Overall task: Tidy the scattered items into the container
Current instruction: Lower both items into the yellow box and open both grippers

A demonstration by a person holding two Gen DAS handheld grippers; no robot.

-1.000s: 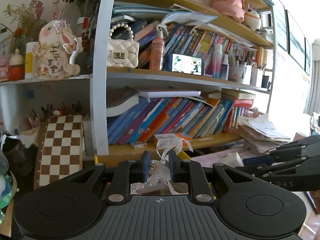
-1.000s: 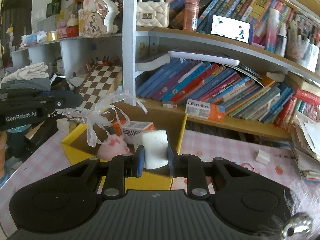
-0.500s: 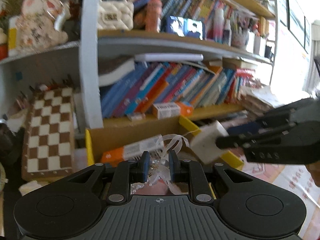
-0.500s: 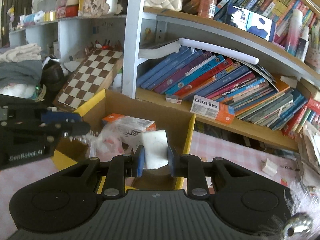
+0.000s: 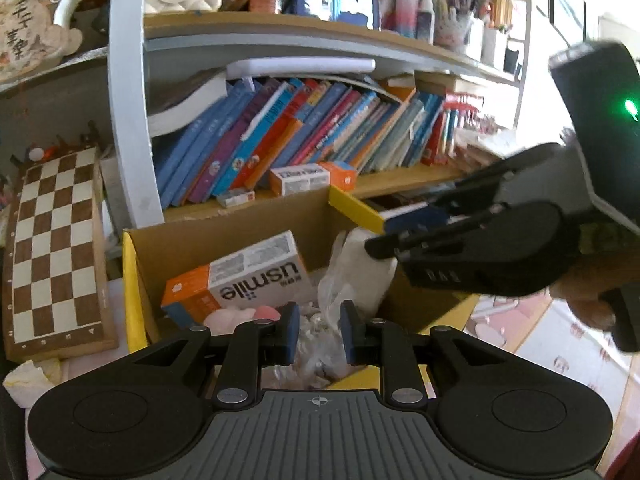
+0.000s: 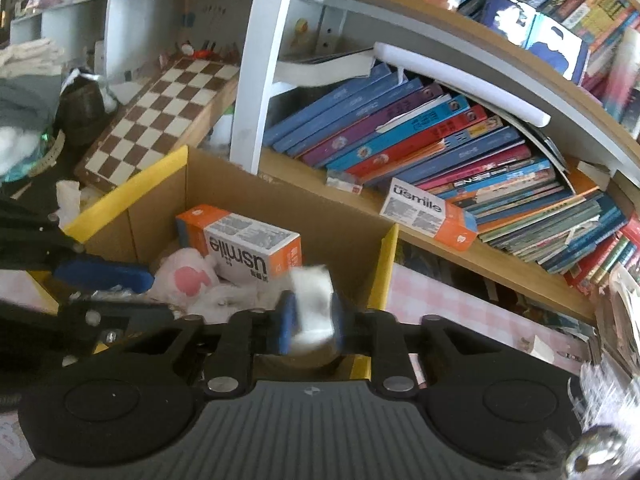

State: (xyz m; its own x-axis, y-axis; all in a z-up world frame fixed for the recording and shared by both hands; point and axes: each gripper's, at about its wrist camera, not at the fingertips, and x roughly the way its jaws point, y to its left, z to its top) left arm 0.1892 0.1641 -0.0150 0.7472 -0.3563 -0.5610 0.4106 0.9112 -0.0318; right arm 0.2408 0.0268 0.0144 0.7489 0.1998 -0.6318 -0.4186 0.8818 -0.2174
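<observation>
Two hand-held claws hover over an open cardboard box [image 5: 224, 240] with yellow flaps, placed below a crowded bookshelf [image 6: 440, 152]. The left claw [image 5: 316, 332] is parted a little around a clear bag [image 5: 320, 344] with ribbon, low inside the box, seemingly letting it go. The right claw [image 6: 310, 320] pinches a white block [image 6: 312, 304] above the box's inside, held there for dropping in. A toothpaste carton [image 6: 244, 248] and pink plush [image 6: 184, 276] already lie inside.
</observation>
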